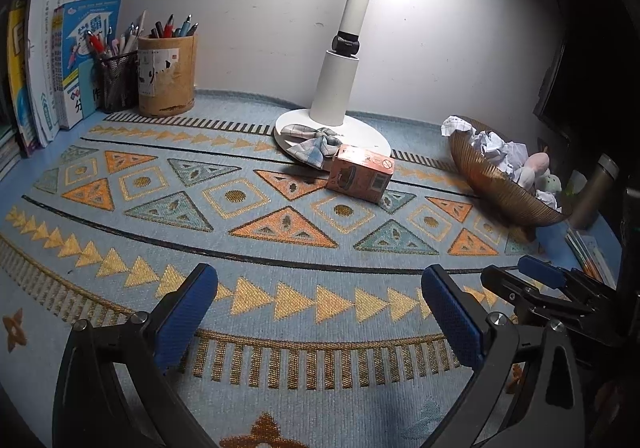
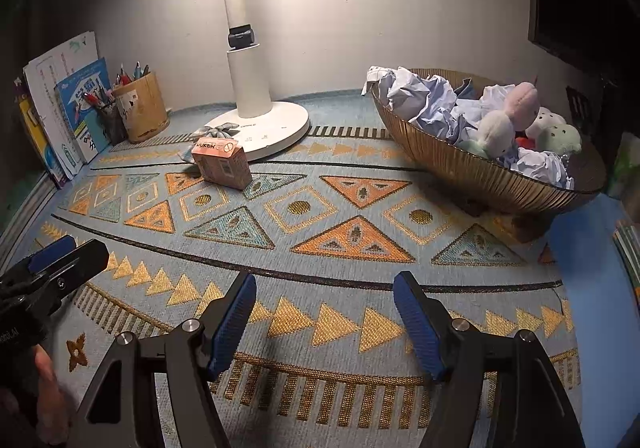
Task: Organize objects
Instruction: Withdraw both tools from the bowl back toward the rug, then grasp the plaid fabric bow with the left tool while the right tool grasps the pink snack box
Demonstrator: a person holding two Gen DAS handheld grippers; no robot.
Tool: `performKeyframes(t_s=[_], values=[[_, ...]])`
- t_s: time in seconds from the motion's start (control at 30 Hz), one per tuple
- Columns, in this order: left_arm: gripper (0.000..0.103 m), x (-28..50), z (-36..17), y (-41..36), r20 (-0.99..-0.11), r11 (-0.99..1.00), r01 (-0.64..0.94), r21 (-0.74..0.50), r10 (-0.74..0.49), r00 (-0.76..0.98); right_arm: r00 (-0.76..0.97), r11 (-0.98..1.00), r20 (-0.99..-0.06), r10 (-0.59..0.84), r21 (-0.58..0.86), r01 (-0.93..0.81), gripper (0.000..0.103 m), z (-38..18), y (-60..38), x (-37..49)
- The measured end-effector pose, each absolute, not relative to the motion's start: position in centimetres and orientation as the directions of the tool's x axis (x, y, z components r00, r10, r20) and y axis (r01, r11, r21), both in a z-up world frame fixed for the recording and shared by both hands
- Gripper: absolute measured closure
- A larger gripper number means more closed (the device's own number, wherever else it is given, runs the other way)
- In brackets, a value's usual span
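1. We hold the left gripper [image 1: 320, 312] over the near edge of the desk, its blue pads [image 1: 188, 312] apart with nothing between them.
2. Our right gripper [image 2: 324, 312] hangs beside it, also over the near edge, its jaws apart and empty.
3. A patterned mat [image 1: 280, 224] covers the desk; the stretch between both grippers and the far items lies bare.
4. A small orange box [image 1: 360, 171] lies on its side near the middle of the far half of the desk, just in front of the lamp base.
5. A plaid bow [image 1: 312, 143] rests on the lamp base, touching the box's far side.
6. The white lamp [image 1: 336, 87] stands at the far edge against the wall.
7. A brown ribbed bowl [image 2: 472, 167] sits toward the far right corner, holding crumpled paper [image 2: 424, 99] and soft toys [image 2: 520, 103].
8. In the far left corner stand a round wooden pen pot [image 1: 166, 75], a mesh pen cup [image 1: 118, 81] touching it, and upright books [image 1: 60, 59] along the left edge.
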State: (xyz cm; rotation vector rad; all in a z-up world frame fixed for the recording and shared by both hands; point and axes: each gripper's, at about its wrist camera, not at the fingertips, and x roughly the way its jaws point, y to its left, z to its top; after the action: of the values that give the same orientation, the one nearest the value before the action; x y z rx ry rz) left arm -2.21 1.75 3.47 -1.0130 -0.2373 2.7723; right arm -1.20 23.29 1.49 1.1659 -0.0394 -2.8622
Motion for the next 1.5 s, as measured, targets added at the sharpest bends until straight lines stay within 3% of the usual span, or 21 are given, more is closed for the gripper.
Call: performKeyframes(t_s=[0.23, 0.37, 0.43, 0.5, 0.63, 0.83, 0.97, 1.0, 1.03, 1.07, 1.17, 1.3, 1.5], values=[[0.001, -2.2, 3.5, 1.5, -0.620, -0.968, -0.110, -0.223, 0.228, -0.751, -0.720, -0.999, -0.693, -0.044, 0.018, 0.044, 0.033, 1.5, 22.9, -1.1], [0.001, -2.6, 3.5, 0.9, -0.633, -0.965, -0.098, -0.244, 0.235, -0.738, -0.704, -0.992, -0.701, -0.117, 0.053, 0.112, 0.034, 1.8, 22.4, -1.5], [0.002, -3.4, 3.8, 0.7, -0.674, -0.973, -0.083, -0.213, 0.208, -0.709, -0.651, -0.979, -0.733, -0.197, 0.115, 0.166, 0.044, 1.8, 22.1, -2.8], [0.002, -4.0, 5.0, 0.1, -0.671, -0.984, -0.081, -0.160, 0.168, -0.722, -0.623, -0.969, -0.744, -0.242, 0.149, 0.198, 0.046, 2.3, 21.5, -4.7], [0.002, -6.4, 6.3, -1.6, -0.662, -0.993, -0.080, -0.089, 0.119, -0.740, -0.630, -0.950, -0.727, -0.271, 0.096, 0.298, 0.046, 3.4, 18.9, -9.2], [0.002, -9.8, 5.7, -3.6, -0.690, -0.988, -0.075, -0.132, 0.146, -0.709, -0.627, -0.908, -0.731, -0.269, -0.025, 0.419, 0.046, 3.0, 14.6, -14.0], [0.002, -11.6, 5.6, -3.3, -0.697, -0.992, -0.087, -0.094, 0.128, -0.705, -0.607, -0.887, -0.751, -0.261, -0.062, 0.458, 0.046, 2.1, 13.4, -16.0], [0.002, -11.9, 5.6, -3.2, -0.697, -0.992, -0.091, -0.086, 0.125, -0.706, -0.589, -0.883, -0.760, -0.274, -0.043, 0.467, 0.047, 1.9, 13.4, -16.3], [0.002, -12.3, 5.6, -3.1, -0.697, -0.992, -0.099, -0.082, 0.128, -0.705, -0.567, -0.881, -0.768, -0.298, -0.007, 0.473, 0.060, 1.8, 13.6, -16.4], [0.002, -12.6, 5.6, -2.9, -0.698, -0.991, -0.108, -0.082, 0.135, -0.703, -0.547, -0.882, -0.772, -0.323, 0.037, 0.469, 0.073, 1.7, 14.0, -16.5], [0.002, -13.6, 5.5, -2.6, -0.709, -0.985, -0.131, -0.110, 0.170, -0.685, -0.508, -0.898, -0.767, -0.393, 0.201, 0.392, 0.082, 1.7, 16.0, -16.2], [0.002, -14.1, 4.9, -2.0, -0.714, -0.977, -0.144, -0.156, 0.212, -0.667, -0.511, -0.907, -0.753, -0.415, 0.384, 0.171, 0.083, 1.1, 20.6, -15.0], [0.002, -13.9, 4.1, -1.1, -0.724, -0.974, -0.161, -0.158, 0.225, -0.652, -0.570, -0.952, -0.770, -0.286, 0.297, 0.075, 0.077, 1.9, 23.0, -12.5]])
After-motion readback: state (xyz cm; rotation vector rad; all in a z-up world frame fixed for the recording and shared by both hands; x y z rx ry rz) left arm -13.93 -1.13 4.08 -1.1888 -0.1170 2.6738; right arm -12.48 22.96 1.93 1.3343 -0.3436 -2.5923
